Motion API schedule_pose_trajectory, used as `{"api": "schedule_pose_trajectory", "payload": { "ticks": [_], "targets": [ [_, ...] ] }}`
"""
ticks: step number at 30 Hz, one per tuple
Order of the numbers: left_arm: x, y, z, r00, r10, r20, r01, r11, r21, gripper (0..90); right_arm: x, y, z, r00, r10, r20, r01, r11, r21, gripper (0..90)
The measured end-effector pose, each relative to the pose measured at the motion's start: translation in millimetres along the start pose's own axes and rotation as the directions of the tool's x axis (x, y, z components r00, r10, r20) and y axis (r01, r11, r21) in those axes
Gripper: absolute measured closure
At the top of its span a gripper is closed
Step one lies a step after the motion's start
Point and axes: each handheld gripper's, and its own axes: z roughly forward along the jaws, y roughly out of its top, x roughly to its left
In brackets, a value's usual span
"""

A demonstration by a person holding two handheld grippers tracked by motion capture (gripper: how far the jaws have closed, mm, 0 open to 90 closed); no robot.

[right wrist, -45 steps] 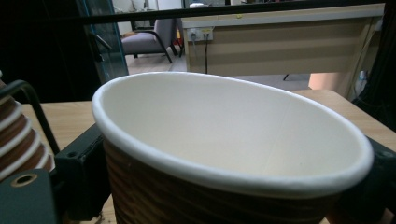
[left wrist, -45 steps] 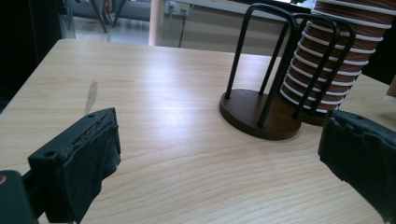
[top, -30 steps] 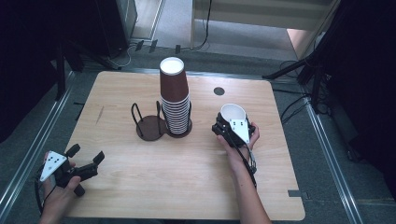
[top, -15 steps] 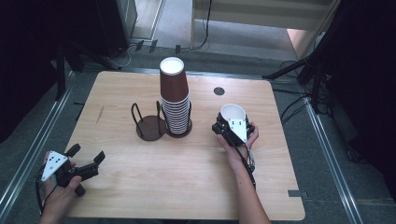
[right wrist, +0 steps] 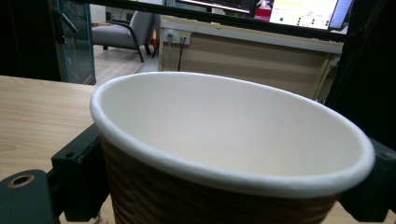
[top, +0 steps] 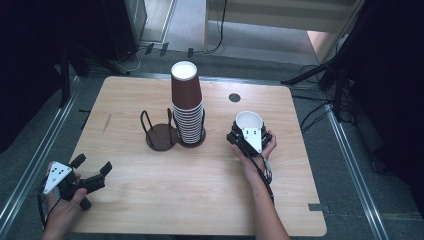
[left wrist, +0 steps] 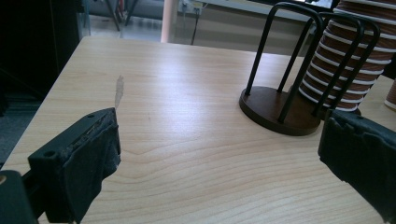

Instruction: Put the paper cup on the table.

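A single paper cup (right wrist: 233, 154), brown and ribbed on its outer wall with a smooth white inside and a rolled white rim, stands upright on the right half of the table (top: 150, 205), its mouth facing up. The right gripper (top: 248, 135) is clamped on it: in the right gripper view the two black jaws press against the cup's sides just under the rim, one at each edge. To the cup's left, near the table's middle, a tall stack of cups (top: 187, 107) of the same brown ribbed kind sits mouth-down in a round dark holder (top: 196, 142), white rims forming bands up its lower part. Just beside that, touching or nearly so, is a second holder (left wrist: 275, 109), a dark brown disc with thin black wire hoops rising from it. The table is pale wood-grain laminate with rounded corners and a small dark round hole (top: 234, 97) near its far edge. The left gripper (top: 92, 172) is held by a hand (top: 62, 207) at the near left corner, its padded black jaws spread wide apart with only tabletop between them.
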Motion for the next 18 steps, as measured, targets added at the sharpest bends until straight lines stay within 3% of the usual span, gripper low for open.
{"api": "schedule_pose_trajectory", "payload": {
  "ticks": [12,18],
  "targets": [
    [-0.2,-0.3,0.3,0.9999,-0.010,0.011,0.010,0.9999,0.006,0.0,0.7,-1.3,-0.3,0.9997,-0.005,-0.024,0.005,1.000,0.024,6.8],
    [-0.8,-0.7,1.2,0.9999,-0.004,0.015,0.004,0.9999,0.009,0.0,-1.5,-0.6,-0.7,0.9987,0.022,-0.047,-0.020,0.998,0.052,3.2]
  ]
}}
